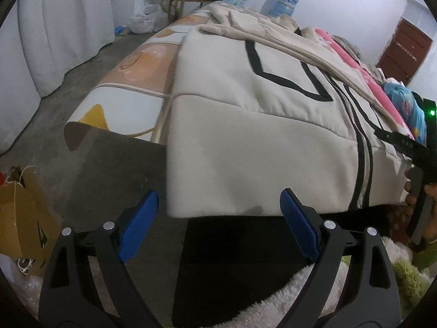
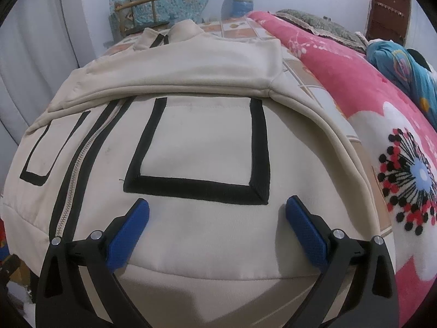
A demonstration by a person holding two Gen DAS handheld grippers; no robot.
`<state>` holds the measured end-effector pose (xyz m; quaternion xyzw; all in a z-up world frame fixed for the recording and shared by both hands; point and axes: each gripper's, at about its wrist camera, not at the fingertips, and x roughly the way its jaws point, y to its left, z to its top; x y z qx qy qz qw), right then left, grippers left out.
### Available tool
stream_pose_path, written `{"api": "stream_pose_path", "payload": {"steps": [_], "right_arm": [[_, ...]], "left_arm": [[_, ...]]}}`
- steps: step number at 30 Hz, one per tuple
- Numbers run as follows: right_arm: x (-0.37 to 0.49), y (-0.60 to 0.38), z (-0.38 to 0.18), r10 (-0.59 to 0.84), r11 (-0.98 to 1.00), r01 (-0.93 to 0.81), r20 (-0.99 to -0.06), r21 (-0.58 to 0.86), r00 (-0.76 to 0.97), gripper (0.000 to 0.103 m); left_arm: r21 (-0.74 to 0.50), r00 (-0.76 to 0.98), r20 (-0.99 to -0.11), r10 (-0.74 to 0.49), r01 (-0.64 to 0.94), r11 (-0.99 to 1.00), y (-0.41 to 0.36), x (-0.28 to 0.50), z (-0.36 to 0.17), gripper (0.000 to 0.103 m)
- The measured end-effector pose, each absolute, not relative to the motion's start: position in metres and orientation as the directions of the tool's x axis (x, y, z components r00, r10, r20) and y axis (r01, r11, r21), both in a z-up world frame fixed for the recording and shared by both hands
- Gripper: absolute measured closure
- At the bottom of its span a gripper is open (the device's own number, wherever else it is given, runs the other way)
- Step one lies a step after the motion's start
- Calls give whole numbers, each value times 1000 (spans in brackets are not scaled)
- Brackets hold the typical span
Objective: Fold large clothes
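While both claws gape empty, a cream zip-up jacket (image 2: 196,142) lies flat on the bed (image 1: 131,82).

The left gripper (image 1: 218,218) nears its overhanging hem; the right gripper (image 2: 217,218) hovers over its front — a shallow pinch could drag the folded sleeve (image 2: 174,73) loose.

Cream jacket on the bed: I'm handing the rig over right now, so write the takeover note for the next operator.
Left gripper: jaws open, empty, facing the jacket's bottom hem where it hangs over the bed edge.
Right gripper: jaws open, empty, above the lower front panel, just below the black-outlined pocket.
Cream jacket: lies front up on the patterned bedsheet, zipper closed, pink blanket beside it.
Done: both sleeves appear folded across the chest.
Left: grip the hem with both grippers, probably fold the bottom up toward the collar, then smooth.
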<state>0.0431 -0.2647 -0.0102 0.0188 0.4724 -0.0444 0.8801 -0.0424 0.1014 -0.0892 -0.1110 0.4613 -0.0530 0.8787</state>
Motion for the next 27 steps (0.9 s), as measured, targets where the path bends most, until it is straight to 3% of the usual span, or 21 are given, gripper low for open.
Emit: {"api": "stream_pose_path", "payload": {"steps": [6,15,19,22,27], "right_arm": [[44,-264,-9,-64,995,102,-851,-12,522,6],[47,-262,-9,-78,991,137,-864,-10,497,6],[45,-263,-10,-76,991,134,-860,-9,504,6],[43,-262,-10,-73,992,123,-853,-11,517,6],[39,-263,-9,-49,998,66,-852,-17,521,6]], "left_arm": [[-320,598,-768,-228,-50,946,119,-41,-91,22],[-442,583,-746,-321,-74,894,127,-26,-106,54],[-339,593,-763,-259,-26,940,111,-32,-92,75],[-182,610,-778,-152,12,983,93,-40,-77,85],[-47,638,-768,-63,42,998,77,-44,-64,90]]}}
